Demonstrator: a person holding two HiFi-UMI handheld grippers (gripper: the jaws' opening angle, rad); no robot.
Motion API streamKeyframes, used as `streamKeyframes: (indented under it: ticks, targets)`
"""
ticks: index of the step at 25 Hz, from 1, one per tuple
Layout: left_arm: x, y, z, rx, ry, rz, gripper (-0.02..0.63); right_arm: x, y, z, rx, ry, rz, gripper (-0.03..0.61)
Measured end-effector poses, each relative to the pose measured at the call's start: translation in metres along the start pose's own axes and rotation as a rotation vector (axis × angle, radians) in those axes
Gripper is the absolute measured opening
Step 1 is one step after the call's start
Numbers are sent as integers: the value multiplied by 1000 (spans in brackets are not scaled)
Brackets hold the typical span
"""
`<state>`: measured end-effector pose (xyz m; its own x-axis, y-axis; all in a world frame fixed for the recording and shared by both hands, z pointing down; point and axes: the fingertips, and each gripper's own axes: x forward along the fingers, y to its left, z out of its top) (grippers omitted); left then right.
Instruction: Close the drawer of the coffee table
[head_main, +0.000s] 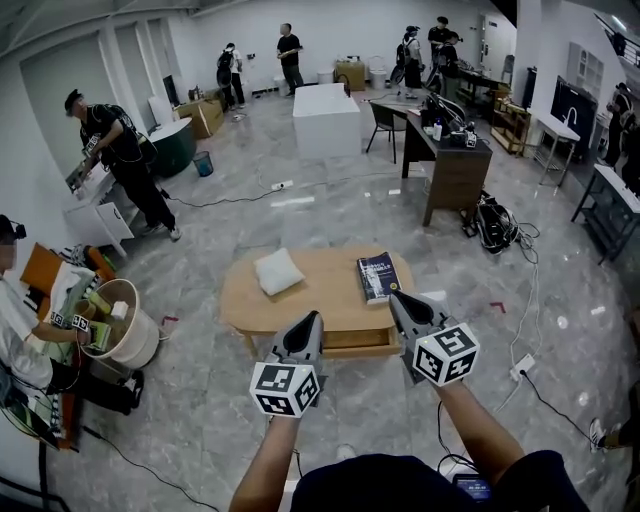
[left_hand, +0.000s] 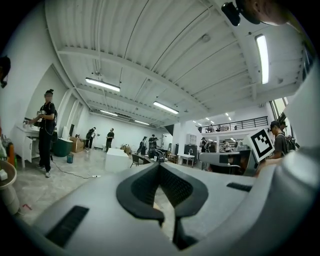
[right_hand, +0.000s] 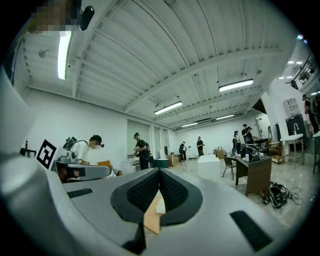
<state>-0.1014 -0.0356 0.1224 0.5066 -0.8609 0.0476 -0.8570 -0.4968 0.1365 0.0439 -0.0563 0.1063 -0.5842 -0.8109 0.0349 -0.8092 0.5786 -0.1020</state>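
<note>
Drawer (head_main: 357, 340) under near edge of coffee table (head_main: 318, 292), looks slightly pulled out. Left gripper (head_main: 313, 320) and right gripper (head_main: 397, 299) flank it, jaws pressed together, holding nothing.

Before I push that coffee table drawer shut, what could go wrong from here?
1. The drawer stands slightly out, between the left gripper and the right gripper. A push from one side alone might skew and jam it.
2. In the head view the right gripper's tip shows beside the book; it might knock it.
3. Neither gripper view shows the drawer, so aim rests on the head view.
</note>
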Motion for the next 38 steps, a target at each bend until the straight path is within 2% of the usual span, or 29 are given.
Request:
streamKeyframes:
  ticks: [9,17,22,25,38]
  targets:
    - [10,45,-8,-47,-12,-5,2,31,2,-13,-2,28,-17,14]
    - [19,46,-29,-72,35,-38,1,39,-2,-32,16,69,-42,14]
    - [26,49,-41,-90,52,-31,2,44,4,-36,-2,59,29,14]
    - [36,49,-44,-97,54,-22,2,51,-2,-38,-12,70,41,14]
    - [102,53,-44,-102,50,40,0,97,-61,-29,-27,81,118,14]
